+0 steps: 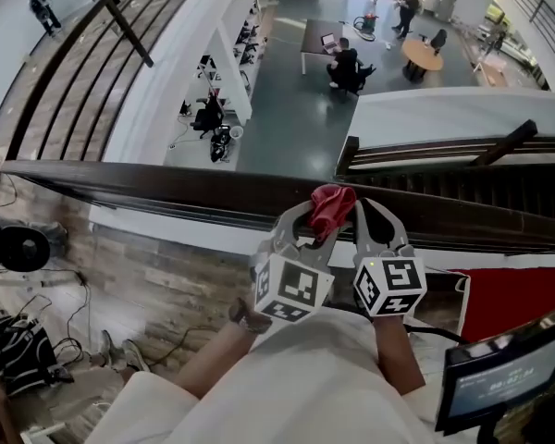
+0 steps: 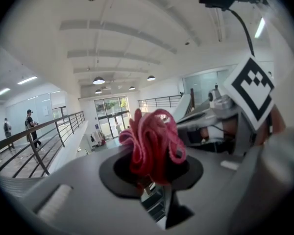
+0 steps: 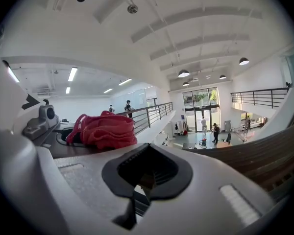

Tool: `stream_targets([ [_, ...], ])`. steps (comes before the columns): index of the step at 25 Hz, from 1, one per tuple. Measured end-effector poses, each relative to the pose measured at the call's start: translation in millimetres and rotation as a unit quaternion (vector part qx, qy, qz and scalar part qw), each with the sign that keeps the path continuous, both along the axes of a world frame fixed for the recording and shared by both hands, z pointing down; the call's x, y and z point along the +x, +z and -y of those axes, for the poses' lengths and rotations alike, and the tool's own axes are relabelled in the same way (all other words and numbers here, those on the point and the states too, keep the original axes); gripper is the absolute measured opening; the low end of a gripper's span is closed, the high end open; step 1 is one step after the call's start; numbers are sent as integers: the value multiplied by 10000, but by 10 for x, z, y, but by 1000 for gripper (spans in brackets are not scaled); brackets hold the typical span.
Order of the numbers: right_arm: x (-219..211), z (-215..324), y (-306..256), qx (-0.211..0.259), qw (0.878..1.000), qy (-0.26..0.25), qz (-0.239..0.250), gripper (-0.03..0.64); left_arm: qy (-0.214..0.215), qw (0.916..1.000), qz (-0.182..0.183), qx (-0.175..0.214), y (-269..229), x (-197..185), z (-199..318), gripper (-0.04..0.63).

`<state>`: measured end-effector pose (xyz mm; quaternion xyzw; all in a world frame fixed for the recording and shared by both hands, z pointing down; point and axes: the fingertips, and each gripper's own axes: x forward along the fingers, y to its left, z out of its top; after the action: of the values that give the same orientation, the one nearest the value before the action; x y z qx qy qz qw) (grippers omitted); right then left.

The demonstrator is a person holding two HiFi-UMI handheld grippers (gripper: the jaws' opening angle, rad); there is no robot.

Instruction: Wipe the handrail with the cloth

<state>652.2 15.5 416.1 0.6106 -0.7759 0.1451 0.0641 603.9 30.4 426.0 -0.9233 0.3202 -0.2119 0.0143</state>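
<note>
A dark wooden handrail (image 1: pixel 166 189) runs left to right across the head view, with an open drop to a lower floor beyond it. My left gripper (image 1: pixel 326 215) is shut on a bunched red cloth (image 1: pixel 332 205), held just over the rail's top. In the left gripper view the red cloth (image 2: pixel 154 143) sticks up out of the closed jaws of my left gripper (image 2: pixel 152 177). My right gripper (image 1: pixel 363 209) sits right beside it, shut and holding nothing. In the right gripper view the right gripper (image 3: pixel 147 176) has the cloth (image 3: pixel 105 130) to its left and the handrail (image 3: pixel 264 153) to its right.
Below the rail lies an atrium floor with people seated at tables (image 1: pixel 347 63). A monitor (image 1: pixel 504 377) and a red surface (image 1: pixel 513 299) are at my lower right. Cables and bags (image 1: pixel 18 340) lie on the floor at lower left. Another railing (image 1: pixel 83 54) climbs at upper left.
</note>
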Motion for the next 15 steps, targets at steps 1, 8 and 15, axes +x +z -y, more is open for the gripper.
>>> stream_targets([
  [1, 9, 8, 3, -5, 10000, 27, -36, 3, 17, 10000, -28, 18, 6, -4, 3, 116],
  [8, 19, 31, 15, -67, 9995, 317, -49, 3, 106, 9993, -227, -291, 12, -173, 98, 117],
  [15, 54, -7, 52, -67, 9984, 551, -121, 3, 22, 9989, -265, -391, 48, -382, 131, 118],
])
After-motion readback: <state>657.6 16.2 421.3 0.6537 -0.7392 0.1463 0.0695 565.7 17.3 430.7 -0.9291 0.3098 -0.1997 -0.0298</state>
